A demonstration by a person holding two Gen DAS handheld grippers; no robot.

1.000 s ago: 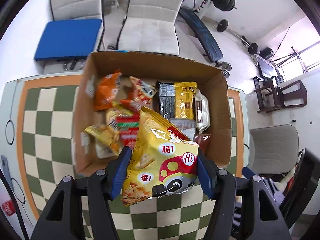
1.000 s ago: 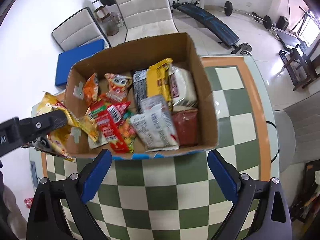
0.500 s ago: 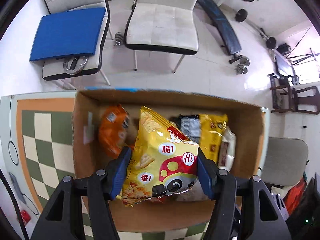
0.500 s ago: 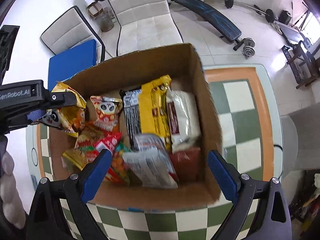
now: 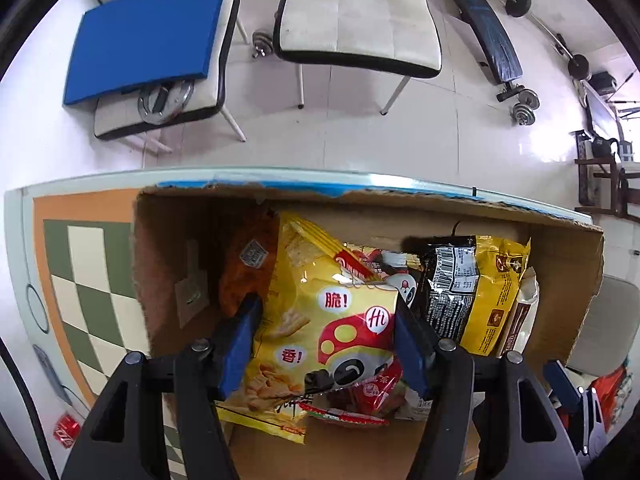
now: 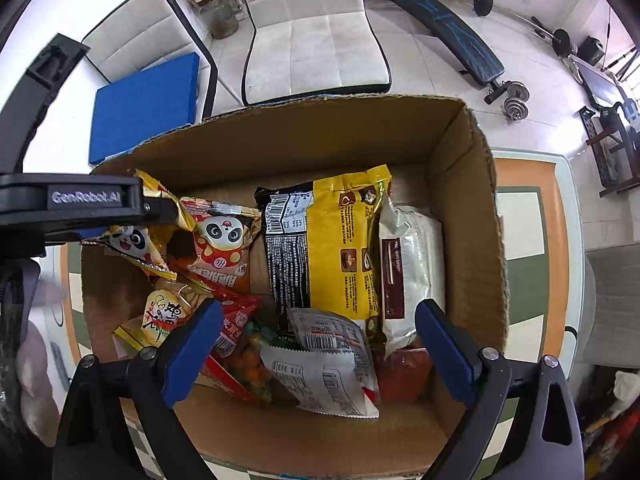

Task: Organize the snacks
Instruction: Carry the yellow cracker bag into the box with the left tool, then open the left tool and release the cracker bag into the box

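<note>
The left gripper (image 5: 326,338) is clamping a yellow snack bag (image 5: 320,332) between its blue pads, both pads pressing on the bag's sides, and is holding it low in the frame inside the cardboard box (image 5: 568,280), over the box's left part. In the right wrist view the same bag is showing at the left edge, pinched under the black arm marked with white lettering, next to a panda-print packet (image 6: 218,248). The right gripper (image 6: 318,342) is hanging over the box with its jaws standing wide and nothing pressed between them; a white and grey packet (image 6: 324,368) is lying below the gap, not touched by either pad. To the right of the held bag, a black and yellow pack (image 6: 324,248) is lying along the middle of the box, and a white pack with a dark red label (image 6: 412,264) is lying just beside it, against the right wall. An orange packet (image 5: 248,260) is leaning in the box's upper left corner in the left wrist view. The box is sitting on a green and cream checkered table (image 5: 80,280), and white chairs (image 5: 356,12) are standing on the floor in the upper part of the frame, one carrying a blue pad (image 5: 148,32).
</note>
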